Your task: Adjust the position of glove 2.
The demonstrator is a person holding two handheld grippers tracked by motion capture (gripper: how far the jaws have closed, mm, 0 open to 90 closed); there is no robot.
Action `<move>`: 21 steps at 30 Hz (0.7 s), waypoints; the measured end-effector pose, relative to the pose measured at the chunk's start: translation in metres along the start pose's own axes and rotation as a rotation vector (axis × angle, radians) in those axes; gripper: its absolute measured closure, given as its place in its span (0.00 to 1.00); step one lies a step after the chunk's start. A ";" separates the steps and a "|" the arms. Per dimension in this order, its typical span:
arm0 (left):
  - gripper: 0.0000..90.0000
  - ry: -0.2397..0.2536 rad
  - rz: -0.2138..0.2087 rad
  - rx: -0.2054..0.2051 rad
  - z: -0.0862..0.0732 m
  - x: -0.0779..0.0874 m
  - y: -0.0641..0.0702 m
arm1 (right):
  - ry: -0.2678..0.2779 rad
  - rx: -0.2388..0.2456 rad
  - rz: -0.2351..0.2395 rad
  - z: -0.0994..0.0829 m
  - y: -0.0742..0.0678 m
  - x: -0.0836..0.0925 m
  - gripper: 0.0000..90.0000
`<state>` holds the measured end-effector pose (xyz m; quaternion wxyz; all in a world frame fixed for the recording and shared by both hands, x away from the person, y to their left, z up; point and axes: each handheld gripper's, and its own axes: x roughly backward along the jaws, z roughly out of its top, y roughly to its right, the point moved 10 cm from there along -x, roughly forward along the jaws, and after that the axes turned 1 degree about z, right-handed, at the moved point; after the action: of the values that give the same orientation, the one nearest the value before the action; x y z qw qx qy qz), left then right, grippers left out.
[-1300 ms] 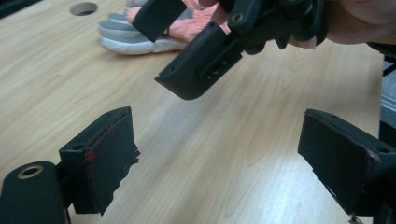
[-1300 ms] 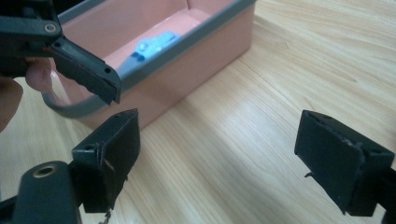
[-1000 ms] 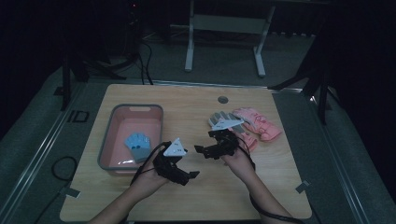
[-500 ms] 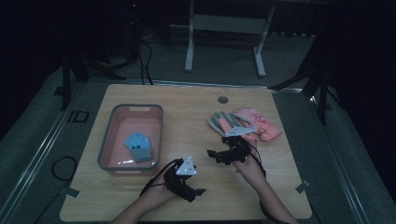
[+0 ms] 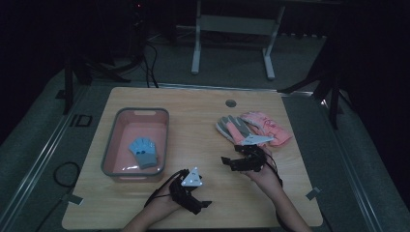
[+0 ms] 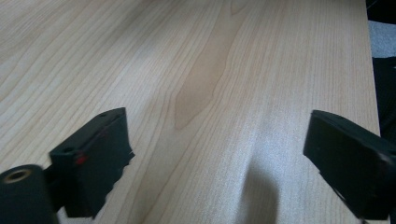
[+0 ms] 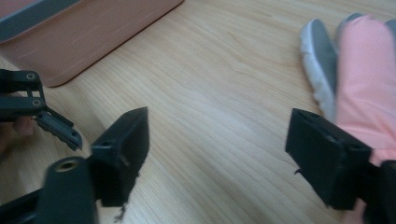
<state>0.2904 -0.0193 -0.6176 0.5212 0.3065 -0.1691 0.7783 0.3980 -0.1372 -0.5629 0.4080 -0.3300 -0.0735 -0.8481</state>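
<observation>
Grey-and-pink gloves (image 5: pixel 253 127) lie flat, overlapping, beside the right gripper (image 5: pixel 231 162), whose jaws, like the left gripper's (image 5: pixel 205 205), gape empty.

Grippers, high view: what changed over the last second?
Left gripper pulled back from beside the bin toward the near edge; right gripper backed off the gloves. Both open and empty, left just opening, right just closing slightly. Blue glove, bin and gloves unmoved.
</observation>
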 end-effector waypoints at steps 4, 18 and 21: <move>0.02 0.011 0.020 -0.019 0.001 -0.001 0.001 | -0.006 0.024 -0.062 -0.001 0.017 0.008 0.40; 0.02 -0.034 0.015 -0.008 -0.008 -0.005 0.003 | -0.038 -0.012 -0.157 0.011 0.080 0.018 0.69; 0.02 -0.040 0.012 -0.012 -0.010 -0.006 0.003 | -0.046 -0.015 -0.175 0.020 0.100 0.012 0.73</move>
<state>0.2858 -0.0191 -0.6283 0.5150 0.3179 -0.1861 0.7740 0.4773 -0.2027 -0.5543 0.3279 -0.3447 -0.1049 -0.8733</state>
